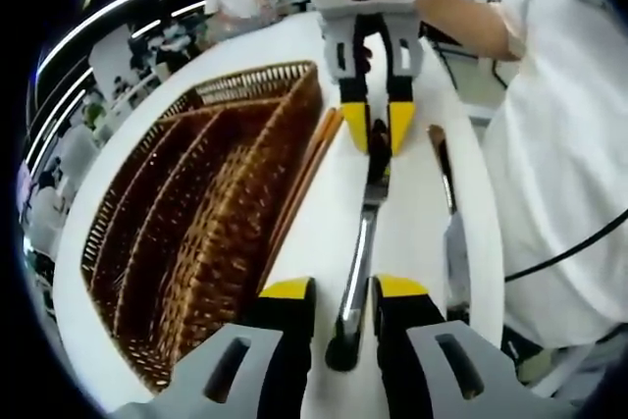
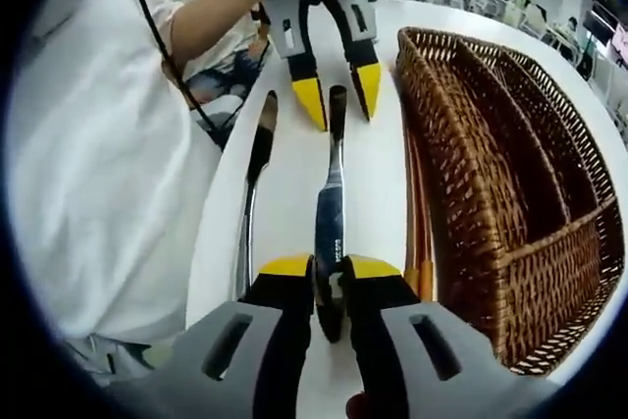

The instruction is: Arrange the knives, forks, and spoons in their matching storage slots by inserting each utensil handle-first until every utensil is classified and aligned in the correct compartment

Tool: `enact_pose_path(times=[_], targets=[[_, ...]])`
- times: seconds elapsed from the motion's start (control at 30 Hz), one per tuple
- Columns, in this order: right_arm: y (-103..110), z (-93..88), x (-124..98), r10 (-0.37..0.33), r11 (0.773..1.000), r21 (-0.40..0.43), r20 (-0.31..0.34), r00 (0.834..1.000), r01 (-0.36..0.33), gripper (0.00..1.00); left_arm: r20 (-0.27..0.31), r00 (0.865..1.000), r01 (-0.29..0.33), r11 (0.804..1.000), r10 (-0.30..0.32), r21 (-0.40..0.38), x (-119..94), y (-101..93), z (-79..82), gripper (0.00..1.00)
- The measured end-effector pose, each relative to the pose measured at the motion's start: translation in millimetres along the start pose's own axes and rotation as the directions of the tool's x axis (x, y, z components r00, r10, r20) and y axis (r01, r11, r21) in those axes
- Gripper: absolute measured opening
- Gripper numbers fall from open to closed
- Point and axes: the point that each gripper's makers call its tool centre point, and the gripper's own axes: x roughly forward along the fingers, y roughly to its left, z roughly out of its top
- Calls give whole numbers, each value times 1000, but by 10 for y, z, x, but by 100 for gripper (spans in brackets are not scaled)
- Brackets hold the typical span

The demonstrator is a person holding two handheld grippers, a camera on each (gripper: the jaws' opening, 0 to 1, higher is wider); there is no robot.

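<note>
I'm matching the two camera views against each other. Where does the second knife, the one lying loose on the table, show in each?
Left gripper view: the loose knife lies right of centre, right of the utensil between the jaws.
Right gripper view: the loose knife lies left of centre, beside the person's white shirt.
Shared landmark: the wicker basket.

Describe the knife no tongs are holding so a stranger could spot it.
Start at the wicker basket on the white table and cross the chopsticks, then the clamped knife in the right gripper tongs. The loose knife lies beyond, by the table edge nearest the person's white shirt, untouched.
</note>
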Motion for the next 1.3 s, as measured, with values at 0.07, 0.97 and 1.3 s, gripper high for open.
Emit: enact_pose_path(times=[0.07, 0.97, 1.3], targets=[[7, 2, 4, -6, 1000, -4, -5, 1000, 6, 13, 0, 1000, 0, 1000, 0, -1, 1, -3, 2, 23], [14, -13, 2, 46, 998, 47, -66, 997, -43, 12, -3, 1000, 1, 1000, -1, 3, 2, -10, 8, 23], [18, -6, -7, 115, 986, 125, -43, 992, -109, 11, -2, 1000, 9, 1000, -9, 11, -9, 6, -26, 21]])
